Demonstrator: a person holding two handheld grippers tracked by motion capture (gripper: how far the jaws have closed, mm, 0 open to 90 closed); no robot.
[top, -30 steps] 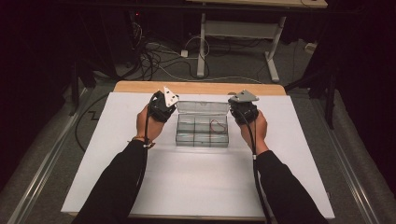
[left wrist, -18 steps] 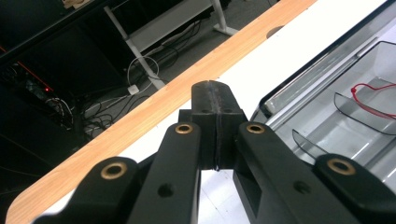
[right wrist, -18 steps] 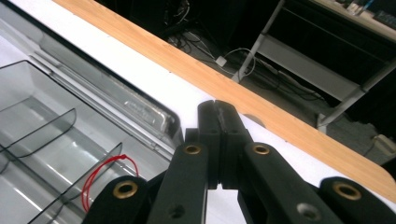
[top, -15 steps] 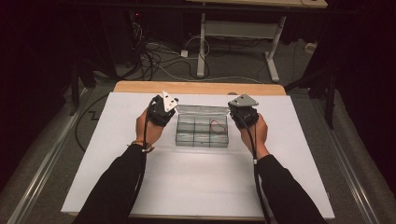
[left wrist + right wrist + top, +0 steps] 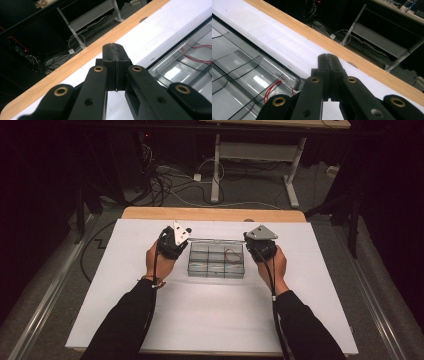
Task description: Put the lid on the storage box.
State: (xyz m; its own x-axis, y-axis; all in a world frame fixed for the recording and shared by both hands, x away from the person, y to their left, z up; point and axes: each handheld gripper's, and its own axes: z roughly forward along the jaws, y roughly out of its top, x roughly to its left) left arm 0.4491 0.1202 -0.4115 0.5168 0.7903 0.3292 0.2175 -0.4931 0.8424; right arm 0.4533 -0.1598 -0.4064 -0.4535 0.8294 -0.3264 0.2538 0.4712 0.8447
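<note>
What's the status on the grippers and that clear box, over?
Left gripper shut, empty, left of clear compartment box. Right gripper shut, empty, right of it. Red wire in a far right compartment. Nothing in the way.

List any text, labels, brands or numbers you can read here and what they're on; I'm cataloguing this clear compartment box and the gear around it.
None: no readable word, number or sign.
Box: clear walls, no label seen; red wire inside, unmarked.
Left gripper and right gripper: black jaws shut, brass rivets, no brand visible.
White table cover: blank.
</note>
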